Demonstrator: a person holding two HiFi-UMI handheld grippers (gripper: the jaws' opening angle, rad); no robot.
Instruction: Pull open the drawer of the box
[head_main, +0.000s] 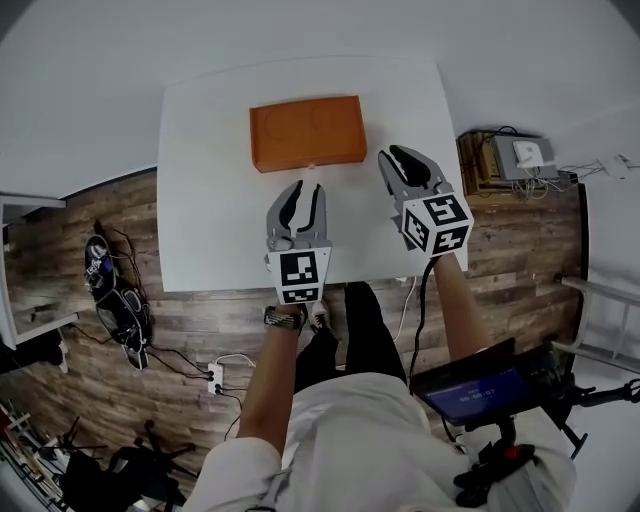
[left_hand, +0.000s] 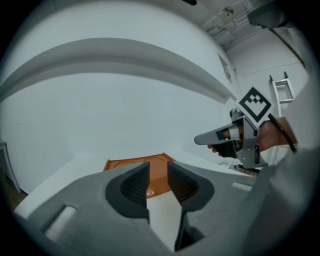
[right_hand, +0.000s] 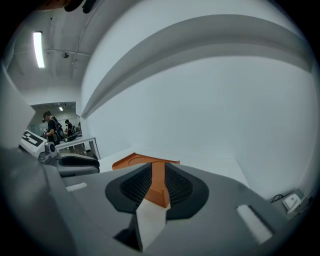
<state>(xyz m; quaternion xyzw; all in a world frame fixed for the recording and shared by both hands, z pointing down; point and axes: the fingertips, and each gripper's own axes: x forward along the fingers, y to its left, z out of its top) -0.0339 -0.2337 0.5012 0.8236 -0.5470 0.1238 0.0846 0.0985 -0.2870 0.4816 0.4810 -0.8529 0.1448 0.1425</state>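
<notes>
The flat, rigid orange box (head_main: 306, 132) sits far-centre on the white table (head_main: 200, 210), drawer shut. The left gripper (head_main: 305, 188) and right gripper (head_main: 395, 156) hover near its front, jaws apart and empty. It is probably light and slide-prone. Pinch what seems a tiny front knob (head_main: 312, 166) and brace the body.

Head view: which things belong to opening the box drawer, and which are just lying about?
Job: orange box; white table under it; left hand-held gripper and right hand-held gripper, both open and empty.
Lying about: power strip with cables; wooden crate of devices; lit screen at lower right.
</notes>
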